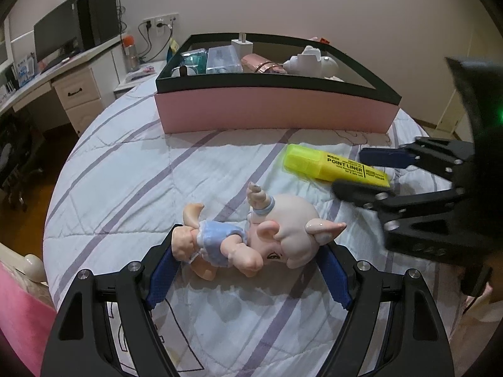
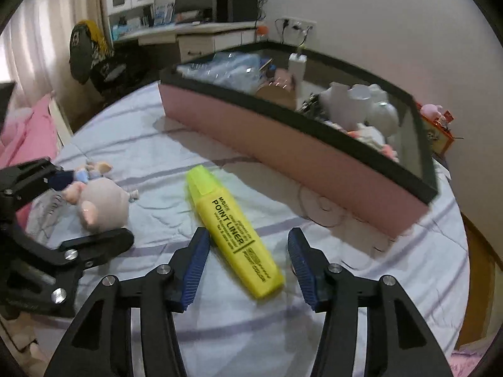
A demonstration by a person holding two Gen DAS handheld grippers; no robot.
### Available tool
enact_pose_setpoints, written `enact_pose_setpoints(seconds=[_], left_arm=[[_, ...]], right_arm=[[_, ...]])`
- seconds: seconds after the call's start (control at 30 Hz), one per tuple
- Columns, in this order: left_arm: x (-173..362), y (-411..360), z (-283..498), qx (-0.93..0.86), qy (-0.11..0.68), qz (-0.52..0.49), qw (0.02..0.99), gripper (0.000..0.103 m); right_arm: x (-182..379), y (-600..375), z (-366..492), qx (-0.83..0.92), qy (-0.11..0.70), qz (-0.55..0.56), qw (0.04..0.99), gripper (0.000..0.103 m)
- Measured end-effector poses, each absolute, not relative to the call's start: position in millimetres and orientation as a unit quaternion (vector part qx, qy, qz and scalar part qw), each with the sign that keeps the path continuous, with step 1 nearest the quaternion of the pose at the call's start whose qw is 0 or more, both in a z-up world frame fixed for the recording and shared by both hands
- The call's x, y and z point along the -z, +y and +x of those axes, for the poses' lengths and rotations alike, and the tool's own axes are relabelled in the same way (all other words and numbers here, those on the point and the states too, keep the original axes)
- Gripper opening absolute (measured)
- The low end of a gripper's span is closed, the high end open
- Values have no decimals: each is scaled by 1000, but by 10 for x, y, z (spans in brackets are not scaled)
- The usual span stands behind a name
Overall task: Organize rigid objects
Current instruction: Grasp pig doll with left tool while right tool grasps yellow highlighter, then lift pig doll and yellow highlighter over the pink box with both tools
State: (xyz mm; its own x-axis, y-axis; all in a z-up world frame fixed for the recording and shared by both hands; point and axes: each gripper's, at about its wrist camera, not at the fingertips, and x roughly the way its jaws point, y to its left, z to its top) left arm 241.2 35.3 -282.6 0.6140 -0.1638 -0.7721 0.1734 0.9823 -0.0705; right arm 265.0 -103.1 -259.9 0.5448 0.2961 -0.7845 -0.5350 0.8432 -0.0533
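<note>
A pig figurine (image 1: pixel 283 235) in blue clothes lies on its side on the bed. My left gripper (image 1: pixel 251 242) spans it end to end, one blue pad against its feet and the other against its ear, so the jaws are shut on it. A yellow highlighter (image 2: pixel 235 232) lies on the quilt between the fingers of my right gripper (image 2: pixel 248 235). The left pad touches its barrel, the right pad stands clear of it, so this gripper is open. From the left wrist, the right gripper (image 1: pixel 349 171) reaches in from the right over the highlighter (image 1: pixel 333 165).
A pink box with a black rim (image 1: pixel 273 113) stands on the far side of the quilt (image 1: pixel 125 188), holding a white figurine (image 1: pixel 311 61), clear cases and other items. A desk with a monitor (image 1: pixel 56 34) stands beyond the bed's left edge.
</note>
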Motion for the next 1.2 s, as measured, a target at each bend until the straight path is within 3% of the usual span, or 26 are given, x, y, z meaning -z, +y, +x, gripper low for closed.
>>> enact_pose_setpoints(seconds=[0.07, 0.13, 0.2, 0.23, 0.43, 0.5, 0.63, 0.77, 0.83, 0.9, 1.2], left_arm=[[2841, 353, 2427, 94, 432, 6, 897, 82], [2850, 354, 2432, 93, 433, 3, 897, 83], [2850, 346, 2439, 92, 432, 3, 897, 84], [2857, 336, 2453, 94, 433, 3, 896, 86], [2869, 313, 2465, 87, 427, 2, 900, 85], [2864, 322, 2473, 84, 425, -2, 902, 80], [2860, 336, 2478, 86, 421, -5, 903, 80], [2853, 322, 2468, 81, 417, 0, 905, 80], [2850, 317, 2463, 78, 416, 0, 906, 80], [2840, 318, 2452, 74, 413, -1, 908, 80], [2514, 342, 2296, 75, 356, -13, 932, 80]], right_arm=[[2608, -976, 2669, -245, 409, -146, 867, 53], [2605, -999, 2684, -237, 410, -130, 871, 44], [2603, -1090, 2672, -219, 414, -99, 878, 27], [2592, -1144, 2636, -203, 409, -89, 885, 26], [2598, -1468, 2428, -156, 412, 2, 898, 26], [2620, -1478, 2432, -150, 412, 5, 899, 26], [2629, -1396, 2510, -145, 414, -6, 899, 28], [2649, -1333, 2618, -142, 418, -15, 897, 39], [2655, -1364, 2601, -138, 421, -24, 896, 39], [2641, -1343, 2578, -135, 418, -32, 898, 27], [2369, -1468, 2238, -139, 356, 14, 924, 27]])
